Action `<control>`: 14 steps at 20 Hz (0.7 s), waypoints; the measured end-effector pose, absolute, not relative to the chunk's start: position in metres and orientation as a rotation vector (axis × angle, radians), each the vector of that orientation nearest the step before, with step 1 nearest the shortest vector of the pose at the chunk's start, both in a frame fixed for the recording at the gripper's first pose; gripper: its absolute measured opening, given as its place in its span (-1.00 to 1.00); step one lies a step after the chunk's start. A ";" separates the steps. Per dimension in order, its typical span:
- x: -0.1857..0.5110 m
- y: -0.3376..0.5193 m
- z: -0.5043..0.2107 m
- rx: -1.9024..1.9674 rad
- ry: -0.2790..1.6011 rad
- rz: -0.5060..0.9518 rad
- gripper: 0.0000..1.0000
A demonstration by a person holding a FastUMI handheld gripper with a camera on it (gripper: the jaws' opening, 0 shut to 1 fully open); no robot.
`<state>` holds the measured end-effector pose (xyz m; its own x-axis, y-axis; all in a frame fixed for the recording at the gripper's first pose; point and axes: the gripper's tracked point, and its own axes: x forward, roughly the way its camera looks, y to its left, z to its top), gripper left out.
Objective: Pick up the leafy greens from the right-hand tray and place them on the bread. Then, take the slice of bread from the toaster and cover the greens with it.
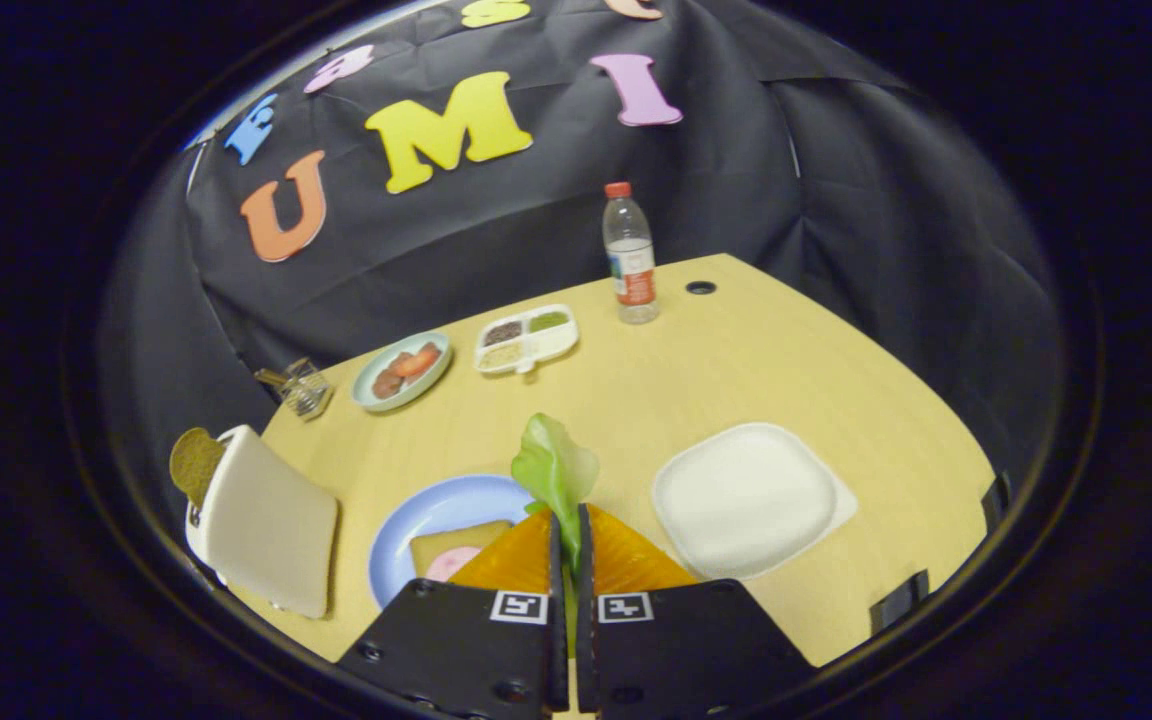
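Gripper: the gripper (566, 520) is seen from behind its two fingers, which are brought together and clamped on the leafy greens (556, 468); both fingers press on the stem.
Leafy greens: a pale green leaf is held upright between the fingertips, its blade standing above them, lifted clear of the tabletop (736, 370).
White tray: a white square tray (746, 498) lies near the right edge of the tabletop, just right of the fingers, with nothing seen on it.
Blue plate: a blue plate (436, 520) is set near the front edge of the tabletop, just left of the fingers, partly hidden by them.
Bread: a slice of bread (451, 545) lies on the blue plate with a pink round slice (453, 565) on top of it.
Toaster: a pale toaster (261, 520) stands at the front left corner of the tabletop, and a browned slice of bread (194, 465) sticks out of its top.
Far side: a green plate (402, 372) with reddish food, a divided white dish (526, 338) and a small glass (304, 390) are ranged along the far left edge.
Bottle: a clear bottle (630, 258) with a red cap stands near the far corner, beside a dark round hole (701, 288) in the tabletop.
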<state>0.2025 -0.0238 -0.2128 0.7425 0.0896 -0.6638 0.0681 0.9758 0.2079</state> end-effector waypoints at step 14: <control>0.186 0.066 -0.254 0.043 0.771 0.112 -0.49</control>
